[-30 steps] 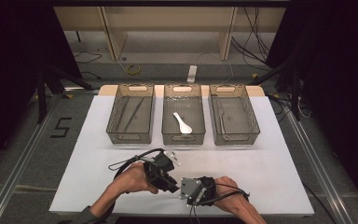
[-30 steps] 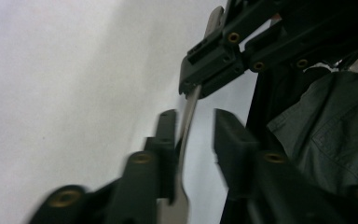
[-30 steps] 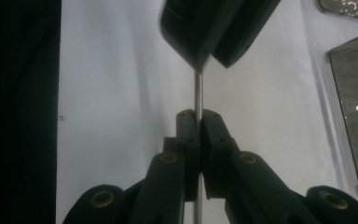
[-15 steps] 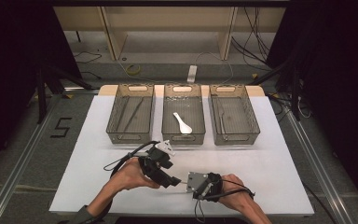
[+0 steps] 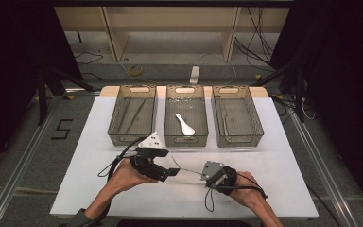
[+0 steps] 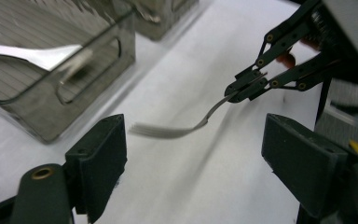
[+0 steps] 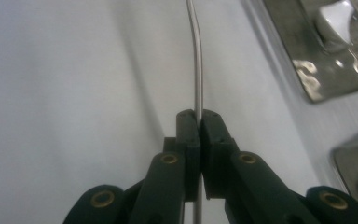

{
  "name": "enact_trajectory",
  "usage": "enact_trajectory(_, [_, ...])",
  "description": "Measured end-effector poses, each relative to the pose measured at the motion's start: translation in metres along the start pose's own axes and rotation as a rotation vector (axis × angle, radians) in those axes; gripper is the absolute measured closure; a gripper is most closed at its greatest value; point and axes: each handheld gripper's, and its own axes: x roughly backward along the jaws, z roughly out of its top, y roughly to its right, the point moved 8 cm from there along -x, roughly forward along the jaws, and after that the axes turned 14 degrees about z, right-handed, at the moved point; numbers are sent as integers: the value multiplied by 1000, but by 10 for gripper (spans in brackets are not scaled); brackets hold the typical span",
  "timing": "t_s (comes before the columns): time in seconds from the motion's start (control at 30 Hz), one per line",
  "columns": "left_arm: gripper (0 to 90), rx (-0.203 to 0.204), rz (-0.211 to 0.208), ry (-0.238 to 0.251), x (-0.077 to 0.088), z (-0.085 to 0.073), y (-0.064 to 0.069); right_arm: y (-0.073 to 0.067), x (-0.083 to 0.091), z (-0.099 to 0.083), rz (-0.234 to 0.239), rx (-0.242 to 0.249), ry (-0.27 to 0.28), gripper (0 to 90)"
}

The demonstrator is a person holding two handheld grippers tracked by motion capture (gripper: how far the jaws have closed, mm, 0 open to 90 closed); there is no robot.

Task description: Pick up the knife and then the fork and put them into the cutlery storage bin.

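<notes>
A metal fork (image 5: pixel 185 167) hangs just above the white table, with my right gripper (image 5: pixel 201 173) shut on its handle (image 7: pixel 196 70). In the left gripper view the same shut right gripper (image 6: pixel 245 87) holds the fork (image 6: pixel 177 130), whose tines point towards my left gripper. My left gripper (image 5: pixel 172 172) faces it from the left. Its jaws (image 6: pixel 193 158) have just been opening and now stand wide. The fork's tines lie ahead of the gap and touch neither pad.
Three clear trays stand in a row at the back: the left tray (image 5: pixel 132 140) with dark sticks, the middle tray (image 5: pixel 185 141) with a white spoon (image 5: pixel 185 125), the right tray (image 5: pixel 238 140) with metal cutlery. A white mat (image 5: pixel 283 165) covers the table.
The left gripper's jaws have opened and let go of the fork. The two hands have drawn apart, the right one going rightward with the fork, the left one lifting slightly.
</notes>
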Motion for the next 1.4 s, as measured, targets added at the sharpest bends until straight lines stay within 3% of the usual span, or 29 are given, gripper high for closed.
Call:
enact_trajectory(0.27, [172, 40, 33, 57, 9, -7, -11, 20, 15, -8, -19, -139, 75, 878])
enact_trajectory(0.47, [159, 90, 76, 136, 20, -12, -23, 32, 26, -12, -26, -234, 136, 878])
enact_trajectory(0.77, [159, 143, 129, 164, 32, -25, -38, 53, 44, -20, -41, -336, 188, 877])
enact_trajectory(0.97, [159, 131, 138, 160, 38, -31, -37, 77, 60, -17, -52, -410, 261, 877])
enact_trajectory(1.4, [156, 147, 170, 204, 48, -34, -40, 137, 82, -15, -99, -554, 298, 877])
